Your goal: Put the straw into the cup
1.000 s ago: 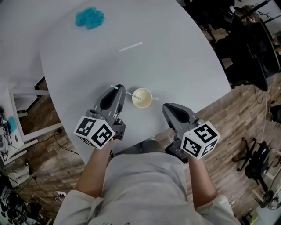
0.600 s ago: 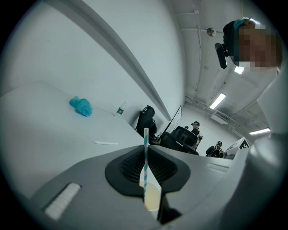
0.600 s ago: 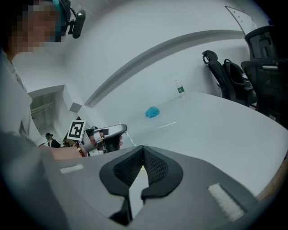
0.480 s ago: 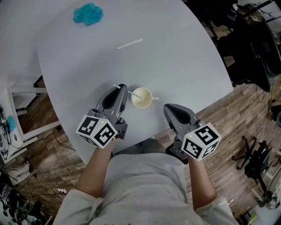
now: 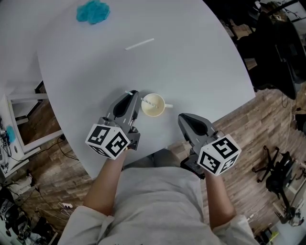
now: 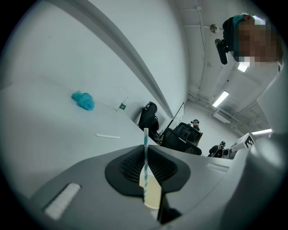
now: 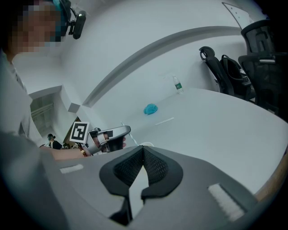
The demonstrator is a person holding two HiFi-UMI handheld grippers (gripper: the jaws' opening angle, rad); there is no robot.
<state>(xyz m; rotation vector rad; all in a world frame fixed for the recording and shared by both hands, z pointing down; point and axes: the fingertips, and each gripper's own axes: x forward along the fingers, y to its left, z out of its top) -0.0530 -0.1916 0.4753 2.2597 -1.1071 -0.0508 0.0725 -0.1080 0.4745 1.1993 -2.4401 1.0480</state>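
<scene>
A cream paper cup (image 5: 154,105) stands near the white table's front edge. A teal-and-white striped straw (image 5: 146,101) slants from my left gripper (image 5: 135,94) over the cup's rim, its far end inside the cup's mouth. The left gripper is shut on the straw just left of the cup. In the left gripper view the straw (image 6: 145,150) stands pinched between the pads, with the cup (image 6: 152,194) beyond it. My right gripper (image 5: 181,117) hovers right of the cup, shut on nothing. The right gripper view shows its pads (image 7: 153,167) meeting and the left gripper (image 7: 110,136) ahead.
A loose white straw (image 5: 139,44) lies mid-table, and a blue crumpled lump (image 5: 92,11) sits at the far end. The round table (image 5: 210,72) ends just behind both grippers. Dark chairs and gear (image 5: 275,48) stand on the wood floor at right, a white shelf (image 5: 19,119) at left.
My left gripper has edged a little nearer the cup, still holding the straw. The right gripper has stayed where it was.
</scene>
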